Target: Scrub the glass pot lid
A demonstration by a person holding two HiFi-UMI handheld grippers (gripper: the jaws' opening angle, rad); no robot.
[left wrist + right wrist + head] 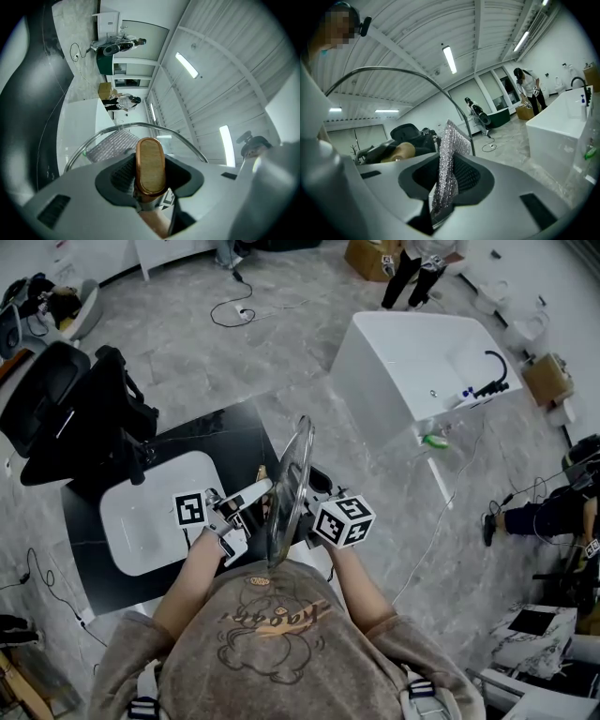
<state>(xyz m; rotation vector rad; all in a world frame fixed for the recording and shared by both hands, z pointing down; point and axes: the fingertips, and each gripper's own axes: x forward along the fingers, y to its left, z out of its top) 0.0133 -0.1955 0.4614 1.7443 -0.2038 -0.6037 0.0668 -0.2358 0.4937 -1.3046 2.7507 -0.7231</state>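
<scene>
I hold the glass pot lid (292,474) upright and edge-on in front of my chest. My left gripper (253,499) is shut on its wooden, copper-rimmed knob (150,165), which fills the gap between the jaws in the left gripper view. The lid's metal rim (140,125) arches beyond the knob. On the lid's other face, my right gripper (311,506) is shut on a silver mesh scrub cloth (447,159). The cloth stands against the glass and also shows through it as the scrub cloth (111,145) in the left gripper view. Seen through the glass from the right side is the knob (396,152).
Below my left gripper, a white sink basin (150,521) sits in a black counter (89,563). A white bathtub (403,357) with a black tap stands to the right. At the left is a black chair (56,409). A person (417,268) stands far back, and cables lie on the floor.
</scene>
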